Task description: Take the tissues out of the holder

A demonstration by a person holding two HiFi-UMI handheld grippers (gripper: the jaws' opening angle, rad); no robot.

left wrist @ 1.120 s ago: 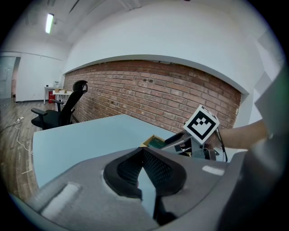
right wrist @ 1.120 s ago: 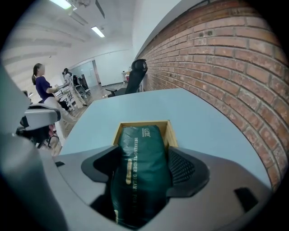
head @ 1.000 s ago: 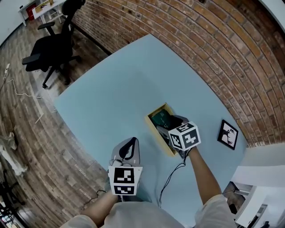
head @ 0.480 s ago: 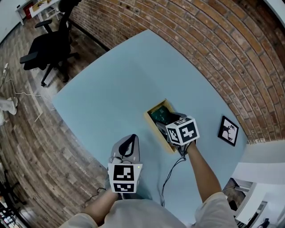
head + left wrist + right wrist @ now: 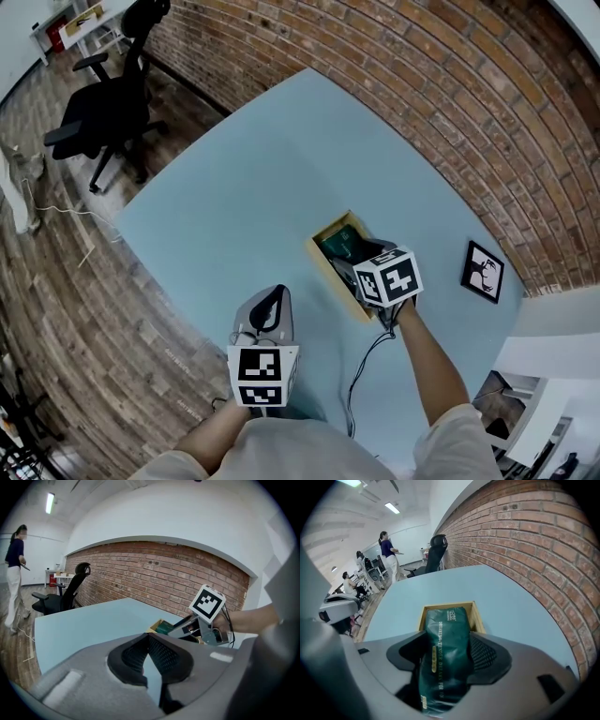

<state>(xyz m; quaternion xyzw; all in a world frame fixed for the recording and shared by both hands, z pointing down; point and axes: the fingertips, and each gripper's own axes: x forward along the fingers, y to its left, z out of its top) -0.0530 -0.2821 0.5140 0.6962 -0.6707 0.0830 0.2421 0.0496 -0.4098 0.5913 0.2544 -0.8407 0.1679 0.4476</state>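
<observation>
A wooden tissue holder [image 5: 325, 265] sits on the light blue table with a dark green tissue pack [image 5: 342, 246] in it. My right gripper [image 5: 361, 261] reaches steeply down into the holder. In the right gripper view the pack [image 5: 445, 639] fills the gap between the pads of this gripper [image 5: 446, 656], its far end resting in the holder [image 5: 477, 616]. The jaws have just been closing and now press on the pack from both sides. My left gripper [image 5: 274, 298] hovers near the table's front edge, its tips [image 5: 148, 638] together with nothing in them.
A black framed picture [image 5: 482, 274] lies to the right of the holder near the brick wall. A cable [image 5: 364, 375] trails from the right gripper across the table. An office chair [image 5: 108, 108] stands on the floor far left. People [image 5: 386, 550] are in the distance.
Both grippers stay where they were; the right one has rolled slightly over the holder. The head camera has shifted a little.
</observation>
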